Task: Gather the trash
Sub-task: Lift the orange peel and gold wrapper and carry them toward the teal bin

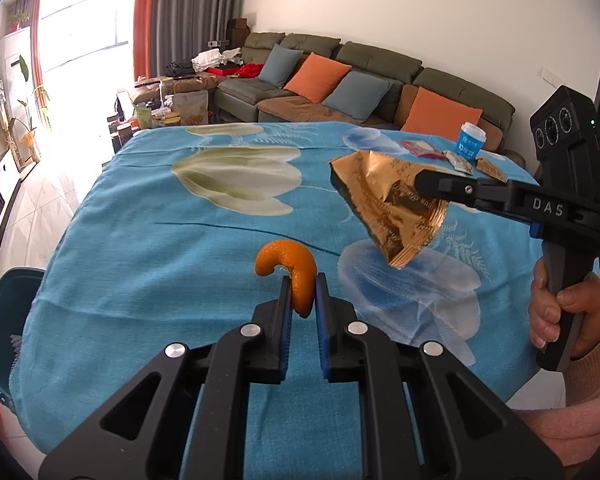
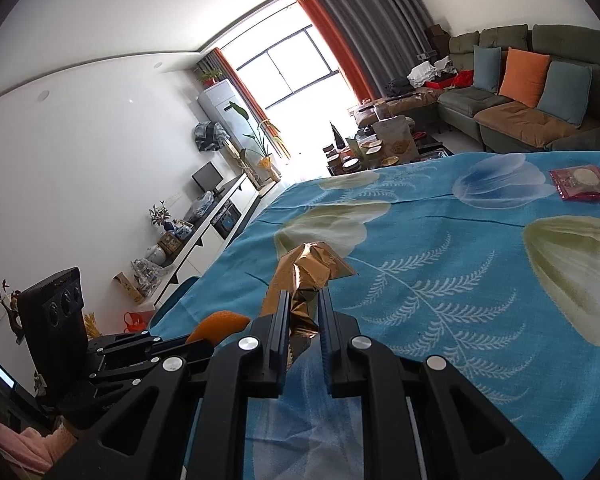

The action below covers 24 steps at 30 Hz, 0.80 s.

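Peel first: my left gripper (image 1: pixel 302 286) is clamped on a curled orange peel (image 1: pixel 296 276), held above the near part of the blue floral tablecloth (image 1: pixel 160 248). My right gripper (image 2: pixel 304 304) is closed on a crumpled gold wrapper (image 2: pixel 306 276), also lifted off the cloth, to the right of the peel & a bit farther out. More trash at far right of table: red packet (image 2: pixel 582 184), blue-white cup (image 1: pixel 471 141), small white pack (image 1: pixel 460 160) just beside the cup. Sofa (image 1: pixel 380 76) w/ orange & blue cushions beyond the table.
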Tool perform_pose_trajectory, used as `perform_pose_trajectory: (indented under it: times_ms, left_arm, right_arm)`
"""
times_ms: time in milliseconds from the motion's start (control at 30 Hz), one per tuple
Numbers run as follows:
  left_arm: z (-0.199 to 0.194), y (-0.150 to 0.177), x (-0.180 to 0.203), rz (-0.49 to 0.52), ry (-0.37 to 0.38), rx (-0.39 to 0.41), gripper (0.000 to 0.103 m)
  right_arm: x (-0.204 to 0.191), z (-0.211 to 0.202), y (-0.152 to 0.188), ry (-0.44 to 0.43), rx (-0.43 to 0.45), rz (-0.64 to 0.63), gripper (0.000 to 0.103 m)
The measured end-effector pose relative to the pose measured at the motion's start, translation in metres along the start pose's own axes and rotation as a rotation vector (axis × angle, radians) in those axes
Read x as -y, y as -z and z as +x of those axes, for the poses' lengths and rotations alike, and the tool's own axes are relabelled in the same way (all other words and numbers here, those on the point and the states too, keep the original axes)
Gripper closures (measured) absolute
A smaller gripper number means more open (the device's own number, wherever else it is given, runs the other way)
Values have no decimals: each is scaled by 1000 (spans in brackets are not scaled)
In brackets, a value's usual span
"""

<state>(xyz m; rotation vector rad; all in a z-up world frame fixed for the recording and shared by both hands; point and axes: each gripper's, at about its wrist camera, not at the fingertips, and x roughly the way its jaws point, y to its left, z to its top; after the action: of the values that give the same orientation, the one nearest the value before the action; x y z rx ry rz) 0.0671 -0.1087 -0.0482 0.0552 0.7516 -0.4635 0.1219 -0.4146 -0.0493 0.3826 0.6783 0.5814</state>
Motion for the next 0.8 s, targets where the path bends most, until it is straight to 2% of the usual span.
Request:
perform_pose_trajectory:
  times_ms: [800]
  left_arm:
    - [-43, 6, -38, -72, -73, 55, 92]
  right_arm:
    - [-45, 31, -4, -71, -34, -61, 91]
